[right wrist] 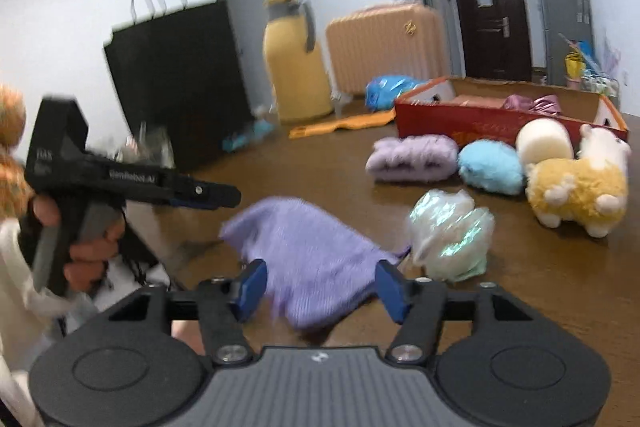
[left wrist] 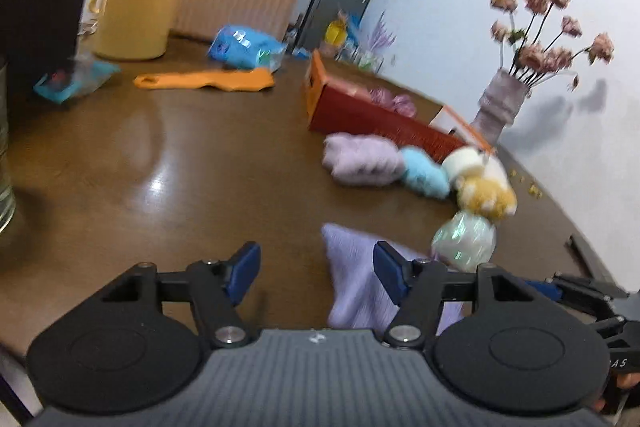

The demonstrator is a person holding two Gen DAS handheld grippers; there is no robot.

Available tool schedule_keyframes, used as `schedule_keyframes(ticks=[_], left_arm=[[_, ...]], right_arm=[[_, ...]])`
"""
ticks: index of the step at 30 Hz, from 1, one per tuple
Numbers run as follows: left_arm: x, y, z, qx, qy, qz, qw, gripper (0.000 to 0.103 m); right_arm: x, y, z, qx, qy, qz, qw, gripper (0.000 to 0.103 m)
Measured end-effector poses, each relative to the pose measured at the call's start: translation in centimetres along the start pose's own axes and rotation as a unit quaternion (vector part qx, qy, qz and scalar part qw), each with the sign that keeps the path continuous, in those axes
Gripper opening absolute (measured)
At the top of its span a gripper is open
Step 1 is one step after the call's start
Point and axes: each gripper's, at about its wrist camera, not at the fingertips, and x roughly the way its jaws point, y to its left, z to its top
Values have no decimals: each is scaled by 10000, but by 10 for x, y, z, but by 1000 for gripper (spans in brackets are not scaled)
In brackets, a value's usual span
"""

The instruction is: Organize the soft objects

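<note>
A lilac knit cloth [right wrist: 308,247] lies flat on the brown table [right wrist: 540,287], just ahead of my open right gripper [right wrist: 320,287]. It also shows in the left wrist view [left wrist: 356,279], partly behind my open, empty left gripper [left wrist: 316,275]. Beyond it lie a shiny wrapped ball [right wrist: 450,235], a folded lilac fluffy item [right wrist: 414,159], a blue plush [right wrist: 490,167], a cream roll [right wrist: 544,143] and a yellow-white alpaca toy [right wrist: 580,187]. A red cardboard box [right wrist: 480,123] behind them holds a pink shiny item [right wrist: 532,103]. The left gripper shows side-on, apparently shut, in the right view [right wrist: 236,195].
A yellow thermos jug [right wrist: 292,67], a black paper bag [right wrist: 176,79], an orange flat tool [right wrist: 344,123] and a blue packet [right wrist: 388,87] stand at the table's far side. A vase of dried flowers [left wrist: 504,103] stands by the wall. A pink suitcase [right wrist: 380,47] is behind the table.
</note>
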Motion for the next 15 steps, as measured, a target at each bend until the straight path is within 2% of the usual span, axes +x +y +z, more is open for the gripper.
schedule_keyframes(ticks=[2,3,5,8,10,12,15], left_arm=[[11,-8,1,60,0,-55,10000,62],[20,-12,1,120,90,4,9999,57],[29,-19,-5,362,291,96,9989,27],[19,-17,-20,507,349,53,9981,12],[10,-8,-31,430,437,143,9980,8],[1,-2,-40,359,451,224,9981,7],[-13,2,-47,353,417,284,9981,7]], right_arm=[[11,-8,6,414,-61,-150,9990,58],[19,-11,8,672,-70,-240,9974,56],[39,-12,10,846,-30,-474,9953,50],[59,-1,0,665,34,-754,9949,48],[66,4,-6,598,60,-746,9954,41],[69,14,-10,383,69,-718,9967,27],[76,29,-12,59,129,-627,9979,24]])
